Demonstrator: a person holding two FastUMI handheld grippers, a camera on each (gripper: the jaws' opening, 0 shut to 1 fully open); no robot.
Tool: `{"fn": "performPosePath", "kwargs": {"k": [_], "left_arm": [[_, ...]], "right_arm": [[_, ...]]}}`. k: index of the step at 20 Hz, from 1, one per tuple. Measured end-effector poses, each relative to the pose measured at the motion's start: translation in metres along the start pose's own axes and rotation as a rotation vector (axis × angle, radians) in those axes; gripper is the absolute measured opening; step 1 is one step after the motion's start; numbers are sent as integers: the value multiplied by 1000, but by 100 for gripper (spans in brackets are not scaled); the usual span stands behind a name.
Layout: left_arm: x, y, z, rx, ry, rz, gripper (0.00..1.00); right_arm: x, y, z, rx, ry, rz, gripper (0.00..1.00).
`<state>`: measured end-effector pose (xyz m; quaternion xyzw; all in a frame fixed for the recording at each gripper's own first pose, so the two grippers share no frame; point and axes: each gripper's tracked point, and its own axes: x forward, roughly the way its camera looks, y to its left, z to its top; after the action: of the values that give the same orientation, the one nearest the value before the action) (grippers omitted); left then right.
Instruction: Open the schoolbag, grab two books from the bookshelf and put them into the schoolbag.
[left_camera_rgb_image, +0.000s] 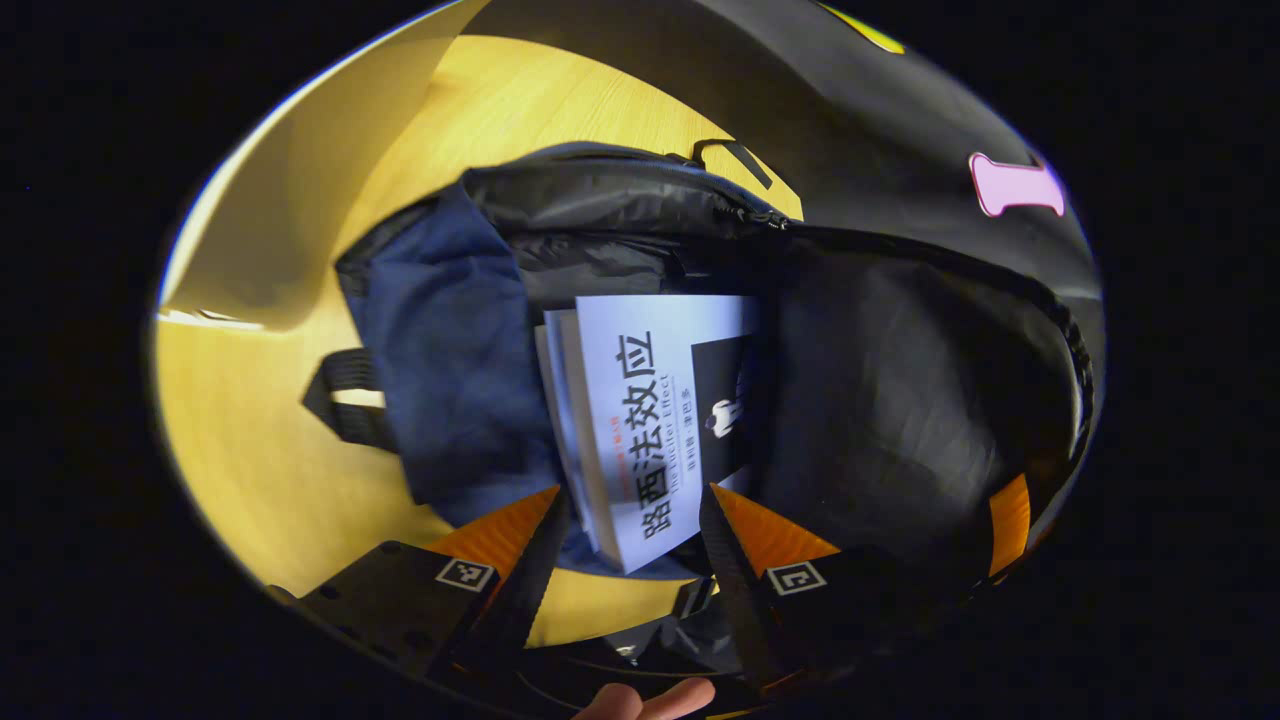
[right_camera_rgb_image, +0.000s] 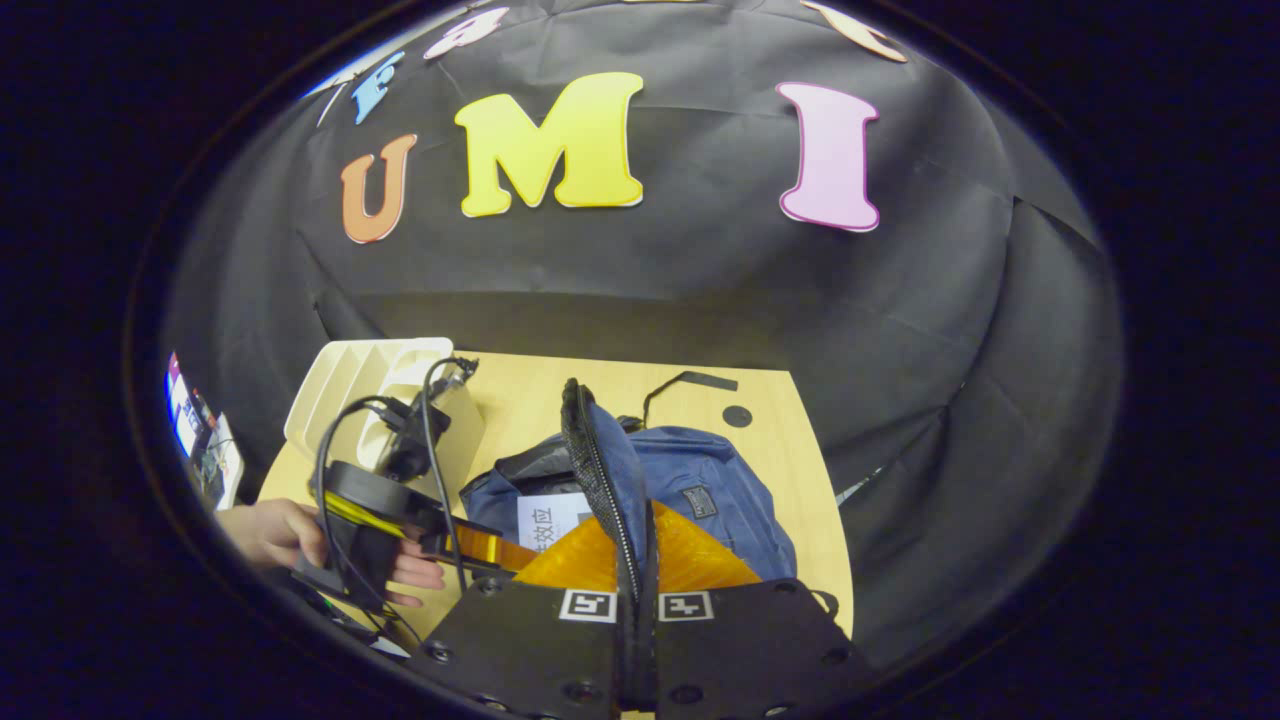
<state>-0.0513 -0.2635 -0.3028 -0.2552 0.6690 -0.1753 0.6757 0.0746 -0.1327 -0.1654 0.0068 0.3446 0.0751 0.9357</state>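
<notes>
A: Report the left gripper (left_camera_rgb_image: 632, 515).

B: In the left gripper view its fingers stood wide apart at the bottom centre of the frame, gripping nothing. Between and just above them lay a book (left_camera_rgb_image: 655, 430) with a pale cover, lying inside the open mouth of the schoolbag (left_camera_rgb_image: 450, 380). A second book's page edges showed beneath its left side.

A: And the right gripper (right_camera_rgb_image: 636, 560)?

B: In the right gripper view, bottom centre, both fingers were clamped on a padded strap or flap edge with a mesh face (right_camera_rgb_image: 600, 460), holding it raised above the bag.

A: Describe the schoolbag.

B: Blue woven fabric outside, glossy black crinkled lining inside, with a zipper running along the opening's upper rim. It lay on a light wooden table (left_camera_rgb_image: 250, 470), centre frame in both views. A black webbing strap lay at its left in the left gripper view.

A: Anything obscured?

B: The lining covered the book's right part. In the right gripper view, lower left, a hand (right_camera_rgb_image: 270, 535) held the left gripper; a white bookshelf (right_camera_rgb_image: 360, 385) stood behind it, partly hidden by cables.
</notes>
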Motion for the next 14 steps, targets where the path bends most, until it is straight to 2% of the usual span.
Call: {"fn": "performPosePath", "kwargs": {"k": [4, 8, 11, 14], "left_arm": [[-52, 25, 6, 163, -98, 179, 83], [-112, 43, 25, 307, -263, 363, 83], [-161, 47, 34, 365, -371, 435, 83], [-203, 53, 39, 361, -459, 458, 83]], "right_arm": [[0, 16, -4, 5, -3, 14, 1], [-1, 37, -9, 16, -4, 32, 1], [3, 56, -17, 29, 3, 44, 0], [12, 78, -27, 21, 15, 59, 1]]}}
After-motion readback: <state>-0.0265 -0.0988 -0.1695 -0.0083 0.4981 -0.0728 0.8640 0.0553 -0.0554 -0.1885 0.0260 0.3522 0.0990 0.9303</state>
